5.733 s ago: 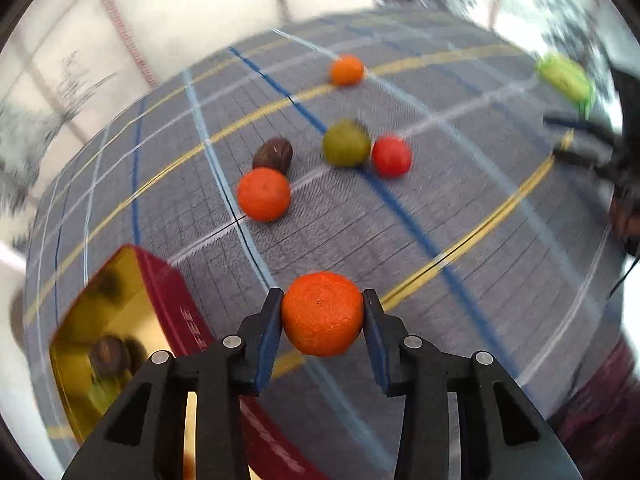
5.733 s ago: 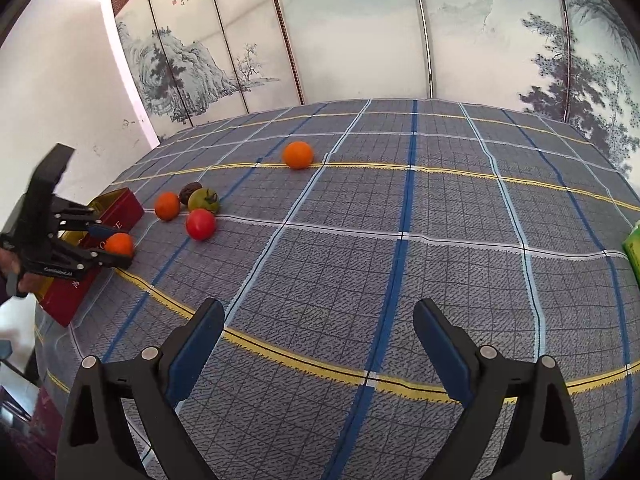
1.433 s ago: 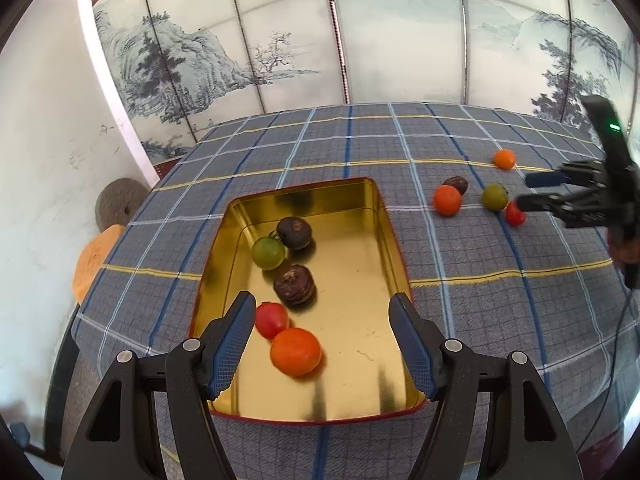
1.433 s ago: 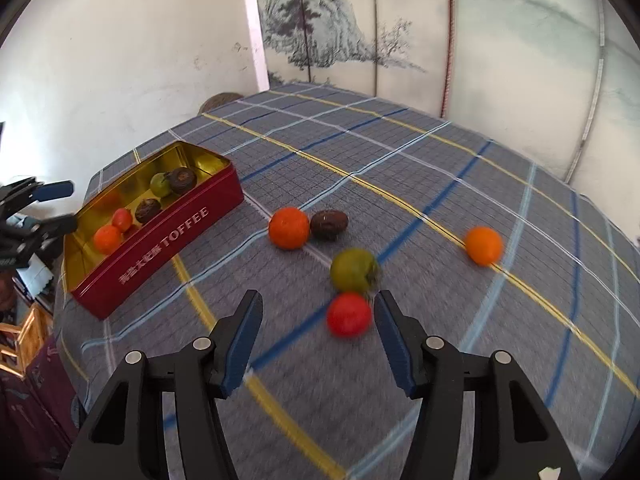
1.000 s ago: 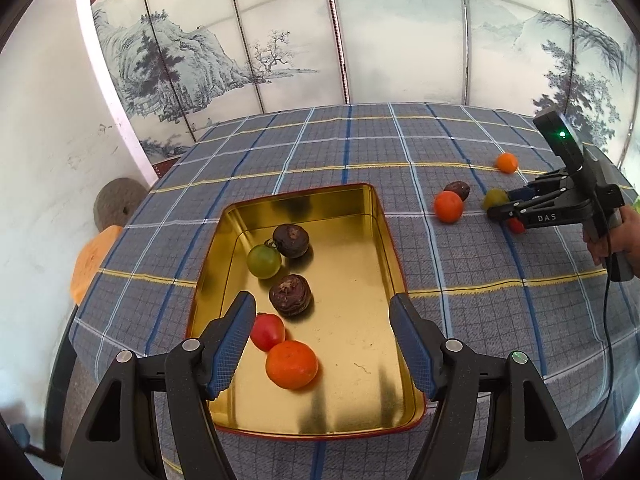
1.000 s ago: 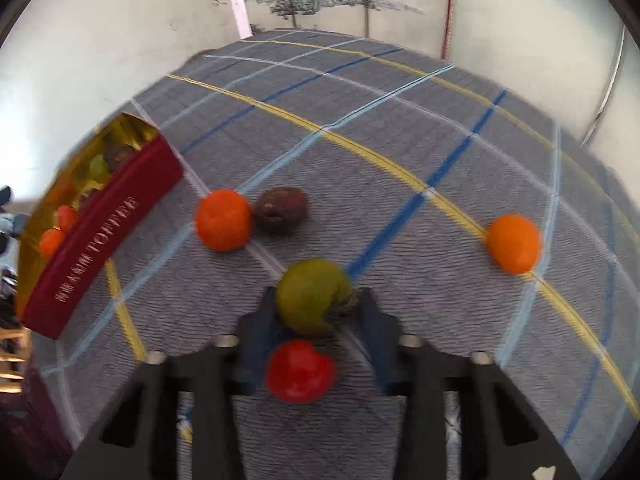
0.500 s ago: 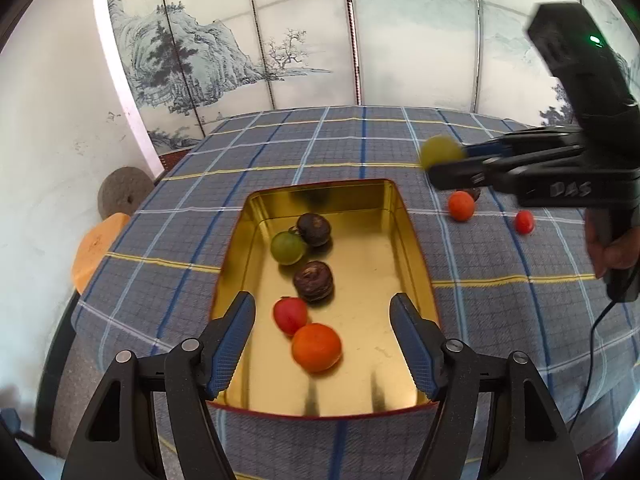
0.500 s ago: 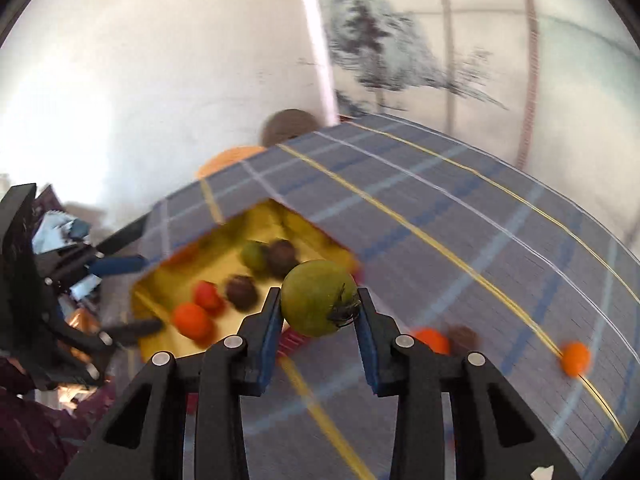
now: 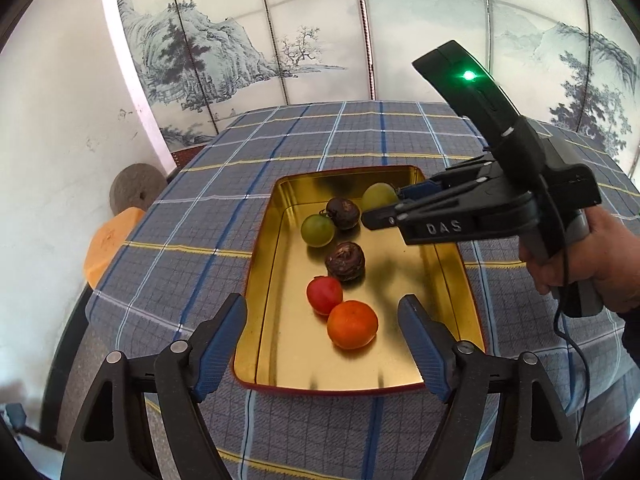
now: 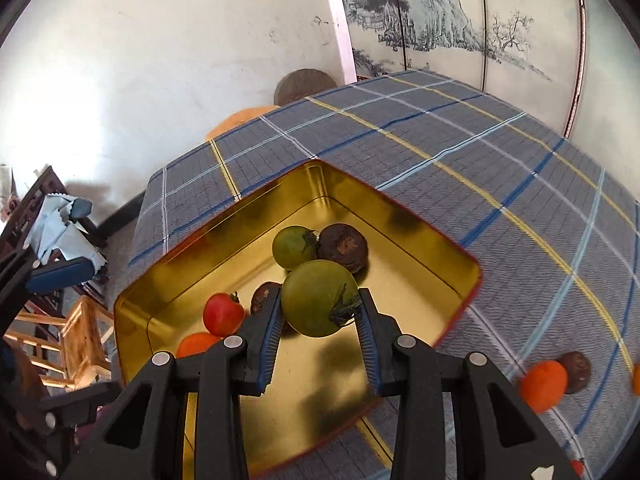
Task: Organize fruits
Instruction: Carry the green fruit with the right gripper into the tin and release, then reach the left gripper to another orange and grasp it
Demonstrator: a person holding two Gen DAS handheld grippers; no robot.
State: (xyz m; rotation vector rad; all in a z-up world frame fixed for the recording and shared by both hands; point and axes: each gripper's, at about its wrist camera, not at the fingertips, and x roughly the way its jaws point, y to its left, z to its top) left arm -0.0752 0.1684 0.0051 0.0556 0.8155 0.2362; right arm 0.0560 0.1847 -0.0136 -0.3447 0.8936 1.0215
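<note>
My right gripper [image 10: 319, 316] is shut on a green tomato [image 10: 318, 298] and holds it above the far part of the gold tin [image 10: 436, 258]; this tomato [image 9: 378, 196] and the right gripper [image 9: 380, 208] also show in the left wrist view. In the tin [image 9: 448, 264] lie another green tomato [image 9: 317, 230], two dark brown fruits [image 9: 343, 213] [image 9: 345, 261], a red tomato [image 9: 324, 295] and an orange [image 9: 352, 324]. My left gripper [image 9: 322, 350] is open and empty over the tin's near end.
The tin stands on a blue plaid tablecloth [image 9: 200, 224]. An orange [image 10: 543, 385] and a brown fruit [image 10: 575, 366] lie on the cloth right of the tin. A wooden chair [image 10: 76, 344] and a wall are beyond the table's left edge.
My right gripper closed on the green tomato on the cloth, lifted it and carried it over the tin. The left gripper stayed open over the tin.
</note>
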